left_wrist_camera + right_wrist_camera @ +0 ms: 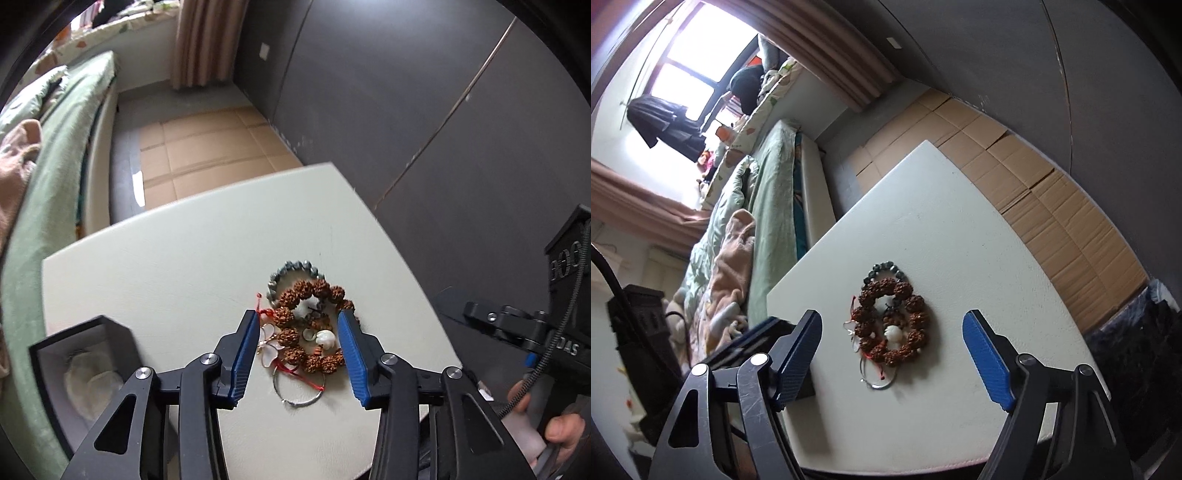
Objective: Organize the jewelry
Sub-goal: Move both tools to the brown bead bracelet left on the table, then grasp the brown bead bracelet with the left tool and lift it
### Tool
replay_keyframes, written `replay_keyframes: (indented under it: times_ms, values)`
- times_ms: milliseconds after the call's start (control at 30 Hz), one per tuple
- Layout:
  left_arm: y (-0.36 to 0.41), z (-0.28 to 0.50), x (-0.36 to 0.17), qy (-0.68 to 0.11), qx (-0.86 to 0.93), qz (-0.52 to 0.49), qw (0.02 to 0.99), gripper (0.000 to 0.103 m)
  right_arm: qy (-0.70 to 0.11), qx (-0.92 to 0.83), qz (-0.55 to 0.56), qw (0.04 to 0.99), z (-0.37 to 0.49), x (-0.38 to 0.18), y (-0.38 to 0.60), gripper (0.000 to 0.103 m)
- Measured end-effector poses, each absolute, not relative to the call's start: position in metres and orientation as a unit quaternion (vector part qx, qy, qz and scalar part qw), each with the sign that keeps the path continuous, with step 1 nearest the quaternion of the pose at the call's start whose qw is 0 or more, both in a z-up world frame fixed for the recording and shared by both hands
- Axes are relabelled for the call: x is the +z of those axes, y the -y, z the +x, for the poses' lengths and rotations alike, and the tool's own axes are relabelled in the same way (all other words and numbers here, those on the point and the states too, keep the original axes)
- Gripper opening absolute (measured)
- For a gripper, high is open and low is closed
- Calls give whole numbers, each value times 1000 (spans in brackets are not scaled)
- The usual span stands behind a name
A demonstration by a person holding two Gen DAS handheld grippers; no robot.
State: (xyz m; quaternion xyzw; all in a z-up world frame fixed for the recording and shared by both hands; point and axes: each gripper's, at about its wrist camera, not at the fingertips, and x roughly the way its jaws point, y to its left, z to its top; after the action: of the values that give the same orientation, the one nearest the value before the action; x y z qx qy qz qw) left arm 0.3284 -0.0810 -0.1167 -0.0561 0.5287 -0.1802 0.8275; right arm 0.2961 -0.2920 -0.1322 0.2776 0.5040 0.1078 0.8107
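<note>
Both tools open: left tool (297, 328) straddles jewelry pile (308, 325) on table (166, 258), possibly touching; right tool (892, 332) back.

- A white square table (155, 266) (945, 221) carries everything.
- A heap of jewelry lies on it: a brown rudraksha-bead bracelet (310, 291) (886, 288) over a grey-green bead bracelet (295, 266) (882, 266), a white shell (327, 338), a red cord (295, 371) and a silver bangle (301, 400) (877, 386).
- An open black jewelry box (79, 332) sits at the table's left edge.
</note>
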Motion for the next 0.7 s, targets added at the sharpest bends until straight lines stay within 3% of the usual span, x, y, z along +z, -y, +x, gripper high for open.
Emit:
replay_keyframes:
  times_ms: [100, 467, 567, 700]
  values:
    - [88, 339, -131, -550, -175, -45, 815, 32, -508, 107, 286, 805, 298, -137, 297, 80]
    - [105, 344, -172, -578, -164, -20, 799, 30, -517, 106, 291, 798, 304, -146, 297, 80]
    - [104, 345, -182, -591, -162, -23, 790, 21, -520, 110, 289, 796, 306, -148, 293, 79]
    - [103, 344, -180, -586, -164, -23, 793, 21, -524, 113, 283, 795, 310, -150, 285, 79]
